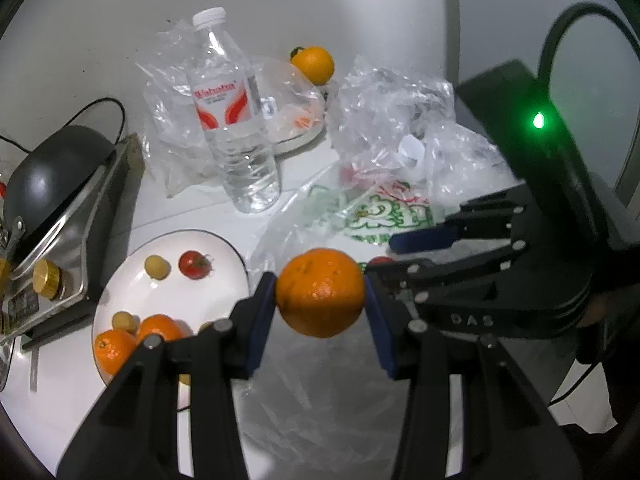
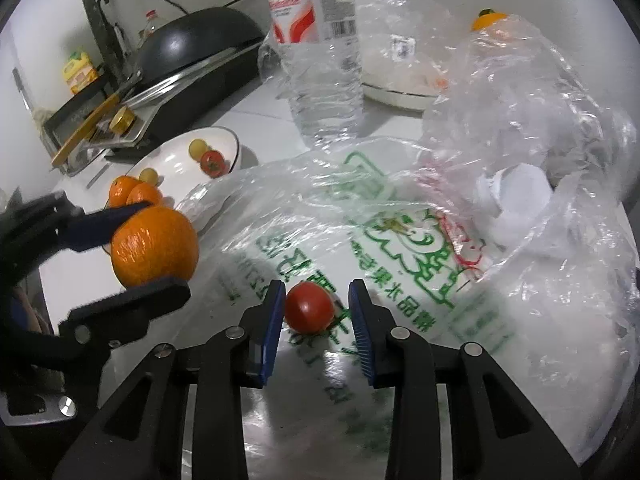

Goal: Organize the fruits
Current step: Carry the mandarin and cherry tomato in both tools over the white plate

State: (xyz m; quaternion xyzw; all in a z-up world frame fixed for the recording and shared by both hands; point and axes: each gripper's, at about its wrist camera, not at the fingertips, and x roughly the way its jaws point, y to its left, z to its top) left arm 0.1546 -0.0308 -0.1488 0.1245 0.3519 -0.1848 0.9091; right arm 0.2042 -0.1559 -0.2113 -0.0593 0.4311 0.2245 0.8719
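Note:
My left gripper is shut on an orange and holds it above the printed plastic bag; the held orange also shows in the right wrist view. My right gripper is open around a small red tomato that lies on the printed bag; a gap shows beside its right pad. A white plate at lower left holds two oranges, a tomato and small yellow fruits. Another orange sits at the back.
A water bottle stands mid-table among crumpled clear bags. A white dish lies behind it. A black pan on a stove and small jars are at the left. A wall is behind.

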